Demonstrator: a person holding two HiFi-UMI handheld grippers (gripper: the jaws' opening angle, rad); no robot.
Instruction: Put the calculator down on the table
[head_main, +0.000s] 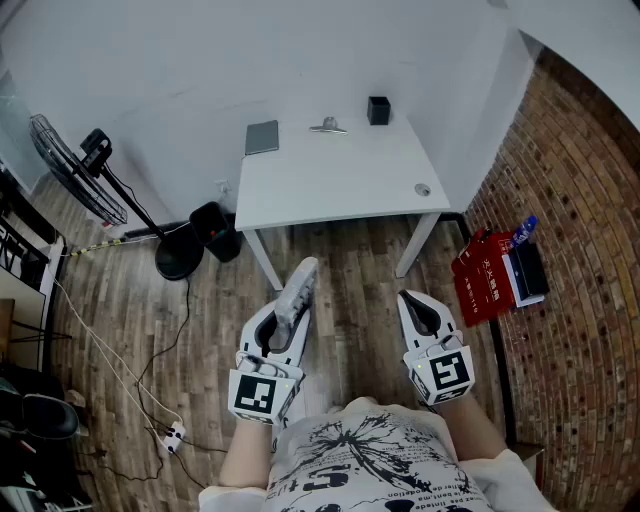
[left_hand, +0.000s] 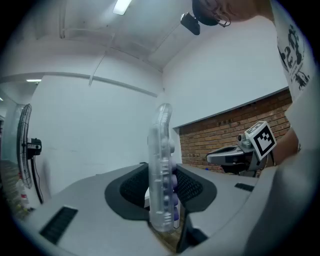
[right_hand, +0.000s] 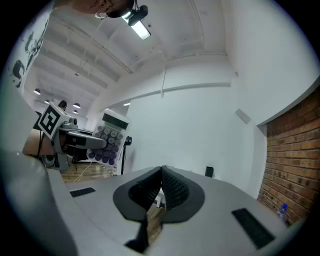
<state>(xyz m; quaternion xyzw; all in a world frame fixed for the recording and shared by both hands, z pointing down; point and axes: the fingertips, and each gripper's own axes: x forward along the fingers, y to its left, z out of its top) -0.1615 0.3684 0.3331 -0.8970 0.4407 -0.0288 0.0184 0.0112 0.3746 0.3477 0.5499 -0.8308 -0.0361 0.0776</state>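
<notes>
A clear calculator (head_main: 297, 290) with purple keys stands on edge between the pads of my left gripper (head_main: 283, 320), which is shut on it. In the left gripper view the calculator (left_hand: 162, 165) rises upright out of the jaws of the left gripper (left_hand: 162, 192), keys facing right. The right gripper view shows its key face (right_hand: 106, 144) at the far left. My right gripper (head_main: 420, 312) is shut with nothing in it, its pads meeting at the tips (right_hand: 161, 175). Both grippers are held level above the wooden floor, short of the white table (head_main: 340, 185).
On the table lie a grey flat slab (head_main: 262, 137), a silvery object (head_main: 328, 126), a black box (head_main: 378, 110) and a small round thing (head_main: 422, 189). A fan (head_main: 75, 170), a black bin (head_main: 215, 230) and cables are at the left. Red bags (head_main: 485, 275) lean on the brick wall at the right.
</notes>
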